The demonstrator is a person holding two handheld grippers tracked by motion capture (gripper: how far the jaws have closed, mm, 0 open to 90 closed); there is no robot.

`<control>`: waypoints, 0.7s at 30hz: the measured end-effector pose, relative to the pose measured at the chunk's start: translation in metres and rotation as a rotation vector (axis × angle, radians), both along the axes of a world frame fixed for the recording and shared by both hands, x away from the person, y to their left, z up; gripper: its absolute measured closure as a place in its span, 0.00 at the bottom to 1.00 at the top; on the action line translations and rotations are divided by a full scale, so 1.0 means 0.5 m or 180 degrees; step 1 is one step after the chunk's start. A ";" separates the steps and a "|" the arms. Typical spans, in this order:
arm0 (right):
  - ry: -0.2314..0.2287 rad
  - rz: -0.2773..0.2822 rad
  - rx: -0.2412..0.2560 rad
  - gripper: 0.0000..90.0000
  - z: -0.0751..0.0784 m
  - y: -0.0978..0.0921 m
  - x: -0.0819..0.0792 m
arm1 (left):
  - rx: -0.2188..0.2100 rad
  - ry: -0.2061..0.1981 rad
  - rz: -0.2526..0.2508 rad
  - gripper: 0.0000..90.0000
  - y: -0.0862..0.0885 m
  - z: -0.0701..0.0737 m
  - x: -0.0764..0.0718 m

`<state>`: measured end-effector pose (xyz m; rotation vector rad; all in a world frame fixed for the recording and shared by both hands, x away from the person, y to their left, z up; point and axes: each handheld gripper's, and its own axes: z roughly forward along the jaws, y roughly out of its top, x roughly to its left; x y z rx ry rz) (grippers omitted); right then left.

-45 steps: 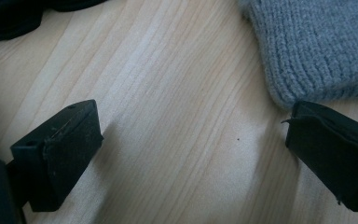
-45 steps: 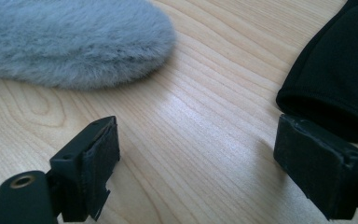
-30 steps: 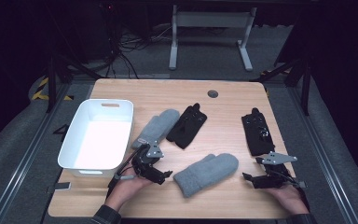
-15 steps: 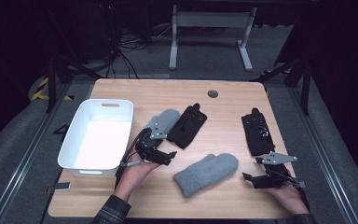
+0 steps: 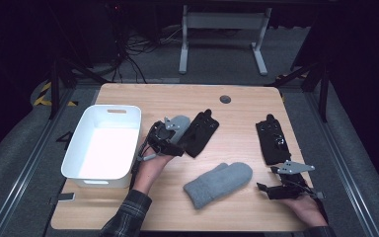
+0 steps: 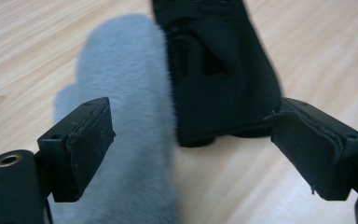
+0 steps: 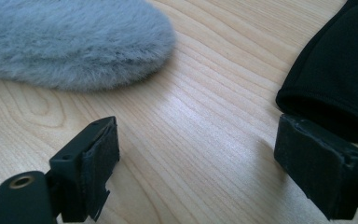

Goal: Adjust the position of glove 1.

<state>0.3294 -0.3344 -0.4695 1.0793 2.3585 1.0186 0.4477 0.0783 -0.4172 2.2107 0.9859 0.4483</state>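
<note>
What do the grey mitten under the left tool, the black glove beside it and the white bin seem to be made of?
Grey mitten: soft fleece or faux fur by the look, with a fuzzy matte nap and blurred edges. Black glove: smooth, dense fabric, possibly neoprene or knit, matte, with stitched seams; hard to tell which. White bin: probably moulded plastic, smooth with a slight sheen, rounded corners and a handle slot. The left tool stands open above the mitten.
</note>
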 end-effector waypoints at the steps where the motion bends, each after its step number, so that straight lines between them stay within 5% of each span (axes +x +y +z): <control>1: 0.0000 0.0000 0.0001 0.16 0.000 0.000 0.000 | 0.0000 0.0000 0.0000 0.15 0.000 0.000 0.000; 14: -0.0002 0.0009 0.0000 0.16 0.000 0.000 0.000 | 0.0077 0.0172 0.0417 0.15 0.008 -0.044 0.055; 21: -0.0002 0.0014 -0.0002 0.16 0.000 0.000 0.000 | 0.0143 0.0259 0.0489 0.17 0.013 -0.055 0.066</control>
